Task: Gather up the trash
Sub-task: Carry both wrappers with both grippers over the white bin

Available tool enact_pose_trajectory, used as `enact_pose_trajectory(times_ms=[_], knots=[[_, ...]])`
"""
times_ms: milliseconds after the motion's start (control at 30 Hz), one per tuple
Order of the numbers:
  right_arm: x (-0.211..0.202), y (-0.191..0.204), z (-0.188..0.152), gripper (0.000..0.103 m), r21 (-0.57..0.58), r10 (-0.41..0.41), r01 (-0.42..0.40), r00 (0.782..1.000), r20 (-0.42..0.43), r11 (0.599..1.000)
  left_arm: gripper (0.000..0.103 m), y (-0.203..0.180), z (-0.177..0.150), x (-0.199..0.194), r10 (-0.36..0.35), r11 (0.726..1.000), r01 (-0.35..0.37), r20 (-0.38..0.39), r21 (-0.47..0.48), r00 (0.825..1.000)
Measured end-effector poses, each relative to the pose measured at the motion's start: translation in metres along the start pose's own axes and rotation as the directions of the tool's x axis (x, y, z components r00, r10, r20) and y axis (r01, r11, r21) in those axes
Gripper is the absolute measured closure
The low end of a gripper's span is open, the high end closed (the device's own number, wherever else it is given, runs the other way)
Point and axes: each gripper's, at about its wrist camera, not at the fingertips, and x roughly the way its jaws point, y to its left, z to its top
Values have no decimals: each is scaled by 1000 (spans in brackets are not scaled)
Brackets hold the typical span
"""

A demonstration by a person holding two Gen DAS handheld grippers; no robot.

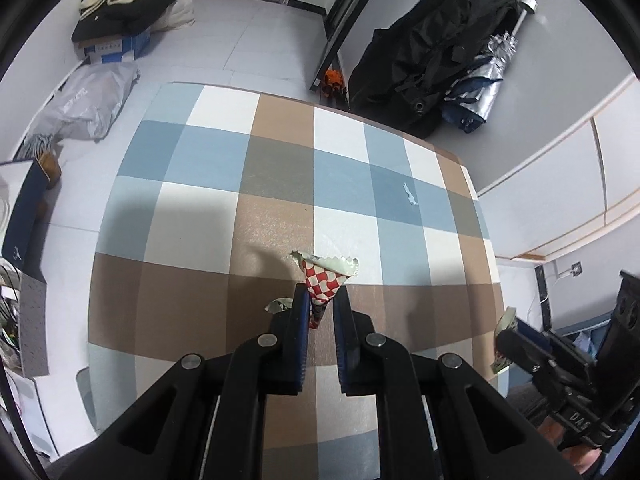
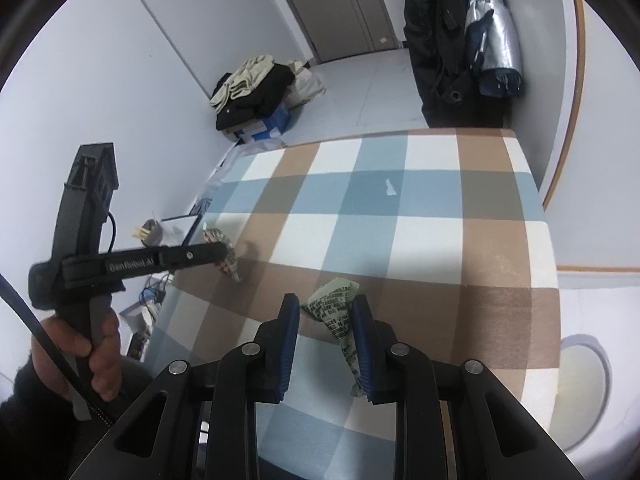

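While both my grippers are loaded w/ wrappers, the thing the next move turns on is the small white scrap (image 1: 410,194) lying alone on the checked tablecloth (image 1: 200,152). From my left gripper (image 1: 320,300) it sits at abt 1 o'clock, well apart, on a blue square; from my right gripper (image 2: 326,308) it's at abt 12–1 o'clock, also well apart (image 2: 390,188). Which hand is nearer I can't tell for sure; by my guess the right has the straighter line. The scrap's long axis runs roughly 12-to-6 in both views, slightly tipped toward 11 at its far end; it lies flat and thin, so it'd prob need a pinch across the short width. Left gripper: fingers closed to a narrow gap, pinching the red-white checked wrapper (image 1: 322,280), whose serrated end fans out toward 12, long axis along my fingers. Right gripper: jaws noticeably wider apart, w/ the green printed wrapper (image 2: 340,312) lying against the right pad (image 2: 360,344) and a gap to the left pad, so I can't say it's really clamped; its long axis runs 11-to-5. Neither wrapper seems to rest on the cloth. A round yellowish bin (image 2: 580,384) shows at 3–4 o'clock of my right gripper, off the table edge; prob the drop spot before the scrap.
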Motion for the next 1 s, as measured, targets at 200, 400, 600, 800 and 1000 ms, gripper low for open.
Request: enact_pose_trajectory(times_ms=[200,400,600,800,1000], knots=[[-27,13,-4,77,14,2,-3,998,60,1000,96,-2,-8,-13,-9,1000,8,24,19,1000],[-69,18,4,77,32,11,-16,989,149,999,96,-13,-10,-28,-39,999,39,39,21,998],[-129,16,22,77,78,-16,-4,967,253,997,96,-49,-9,-49,-99,993,95,59,69,993],[-195,4,24,77,102,-38,3,938,343,995,96,-108,-3,-75,-204,970,190,86,148,975],[-252,-22,10,77,125,-125,81,907,401,989,96,-173,-2,-81,-313,927,294,51,234,948]])
